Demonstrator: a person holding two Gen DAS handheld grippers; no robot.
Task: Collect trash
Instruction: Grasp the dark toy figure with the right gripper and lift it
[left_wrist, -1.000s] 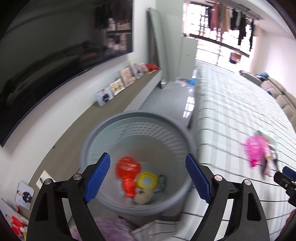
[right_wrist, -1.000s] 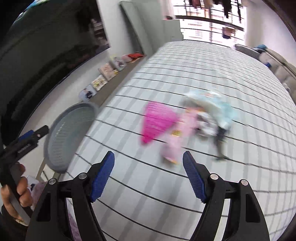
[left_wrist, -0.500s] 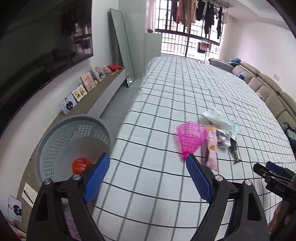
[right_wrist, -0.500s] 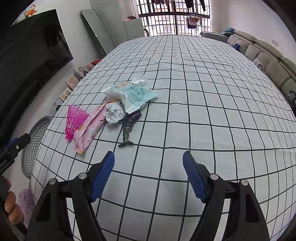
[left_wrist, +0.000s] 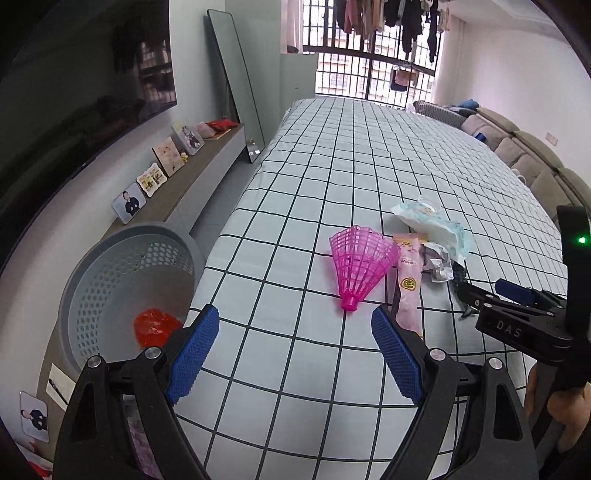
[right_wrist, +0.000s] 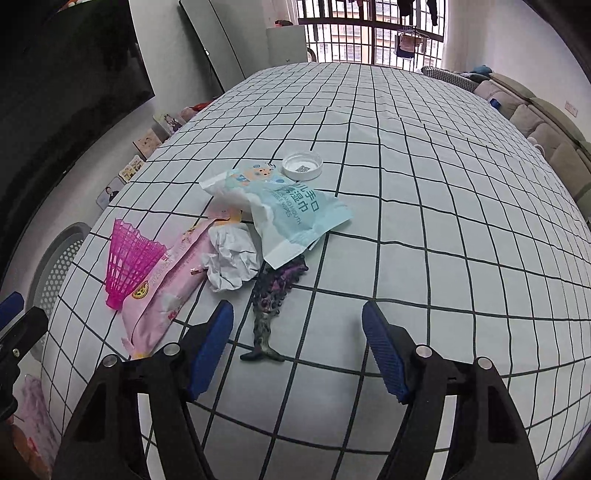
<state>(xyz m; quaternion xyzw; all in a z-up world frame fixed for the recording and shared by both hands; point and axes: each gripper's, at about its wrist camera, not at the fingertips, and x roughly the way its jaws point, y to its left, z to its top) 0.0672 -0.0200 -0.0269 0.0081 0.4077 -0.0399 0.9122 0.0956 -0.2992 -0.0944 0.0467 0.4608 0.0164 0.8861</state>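
Trash lies in a cluster on the checked tablecloth (right_wrist: 424, 206): a pink plastic shuttlecock (left_wrist: 357, 264) (right_wrist: 127, 258), a pink wrapper (right_wrist: 166, 291) (left_wrist: 407, 291), a crumpled white paper (right_wrist: 231, 260), a light blue wipes packet (right_wrist: 291, 214), a dark toy fish (right_wrist: 271, 306) and a white lid (right_wrist: 303, 166). A grey perforated bin (left_wrist: 122, 280) stands off the table's left edge with a red item (left_wrist: 155, 326) inside. My left gripper (left_wrist: 295, 354) is open and empty, short of the shuttlecock. My right gripper (right_wrist: 297, 350) is open and empty, its fingers either side of the fish's tail.
A low shelf (left_wrist: 192, 173) with photo frames runs along the left wall under a dark TV. A mirror (left_wrist: 236, 81) leans at the far end. A sofa (left_wrist: 532, 155) lines the right side. The cloth stretches bare beyond the trash.
Both grippers have swung from the bin to the table. The left now faces the shuttlecock. The right has closed in on the trash cluster. Both stay open.
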